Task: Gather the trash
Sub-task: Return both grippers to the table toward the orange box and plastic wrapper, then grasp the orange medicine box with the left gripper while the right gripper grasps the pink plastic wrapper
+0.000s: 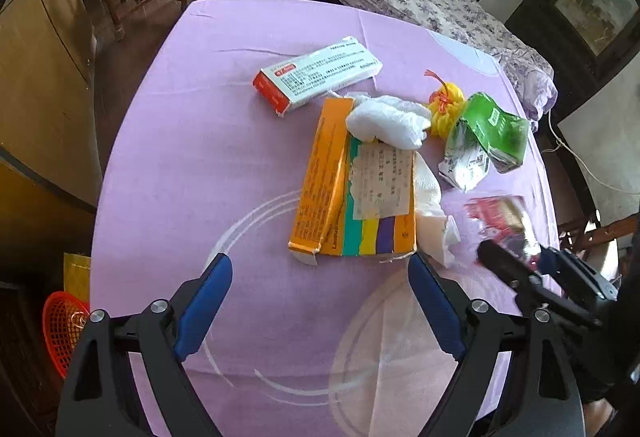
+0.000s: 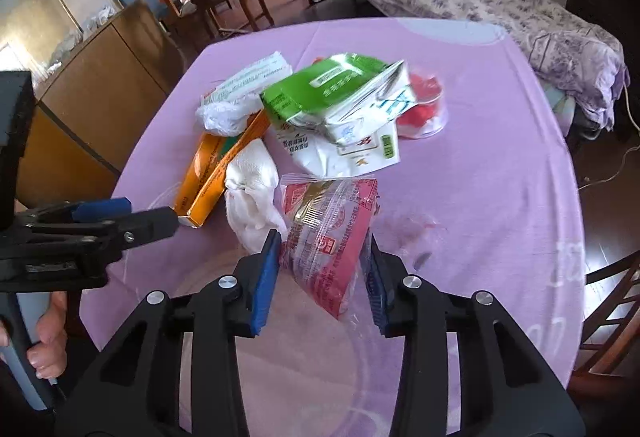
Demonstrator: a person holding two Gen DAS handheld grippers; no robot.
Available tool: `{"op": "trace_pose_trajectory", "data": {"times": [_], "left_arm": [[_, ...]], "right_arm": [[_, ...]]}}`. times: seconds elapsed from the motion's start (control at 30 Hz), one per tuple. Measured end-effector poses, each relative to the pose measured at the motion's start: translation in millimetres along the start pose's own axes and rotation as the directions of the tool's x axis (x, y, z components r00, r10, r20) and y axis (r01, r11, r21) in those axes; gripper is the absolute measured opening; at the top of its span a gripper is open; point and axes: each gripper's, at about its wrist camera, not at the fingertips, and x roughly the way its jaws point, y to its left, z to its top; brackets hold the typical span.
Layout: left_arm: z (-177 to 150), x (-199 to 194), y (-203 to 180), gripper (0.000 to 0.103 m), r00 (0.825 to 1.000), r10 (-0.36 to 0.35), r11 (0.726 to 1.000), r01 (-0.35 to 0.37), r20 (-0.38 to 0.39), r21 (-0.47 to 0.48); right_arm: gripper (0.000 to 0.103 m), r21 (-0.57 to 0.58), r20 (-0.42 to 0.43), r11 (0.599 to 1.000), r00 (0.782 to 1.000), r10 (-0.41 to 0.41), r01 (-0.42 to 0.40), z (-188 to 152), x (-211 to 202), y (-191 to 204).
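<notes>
On the purple tablecloth, the right gripper pinches a clear red-printed plastic wrapper between its blue pads at the near right of the trash pile. The left gripper hangs spread wide with nothing between its pads, just near of the orange medicine box. Farther off lie a white-and-red carton, a crumpled white bag and a crushed green milk carton.

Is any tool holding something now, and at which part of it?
The right tool grips the pink plastic wrapper across its near, narrow end. The left tool is open and holds nothing.
</notes>
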Motion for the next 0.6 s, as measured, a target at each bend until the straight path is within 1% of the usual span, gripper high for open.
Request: {"op": "trace_pose_trajectory", "data": {"times": [0.1, 0.2, 0.27, 0.37, 0.5, 0.6], "left_arm": [[-1.5, -4.6, -2.4, 0.088, 1.0, -0.015, 1.0, 0.015, 0.007, 0.019], [-2.6, -8.4, -6.1, 0.089, 0.999, -0.025, 0.999, 0.025, 0.02, 0.035], [-1.2, -7.2, -10.6, 0.091, 0.999, -0.026, 0.999, 0.025, 0.024, 0.043], [3.8, 1.4, -15.8, 0.092, 1.0, -0.018, 0.999, 0.018, 0.012, 0.048], [15.0, 16.4, -15.6, 0.092, 0.999, -0.03, 0.999, 0.031, -0.021, 0.024], [23.4, 24.4, -12.9, 0.092, 0.999, -0.041, 0.999, 0.04, -0.025, -0.003]], "right_arm": [[0.039, 0.003, 0.0, 1.0, 1.0, -0.006, 0.006, 0.6, -4.9, -2.7], [0.039, -0.001, -0.01, 1.0, 1.0, -0.029, 0.029, 0.9, -4.6, -4.4], [0.039, 0.003, -0.018, 1.0, 1.0, -0.025, 0.025, 1.2, -2.4, -4.1], [0.039, 0.003, -0.018, 1.0, 1.0, -0.015, 0.015, 1.4, -2.5, -4.5], [0.039, 0.012, -0.02, 1.0, 1.0, -0.008, 0.008, 1.7, -1.9, -8.3], [0.039, 0.018, -0.026, 1.0, 1.0, -0.005, 0.005, 1.6, -0.2, -9.9]]}}
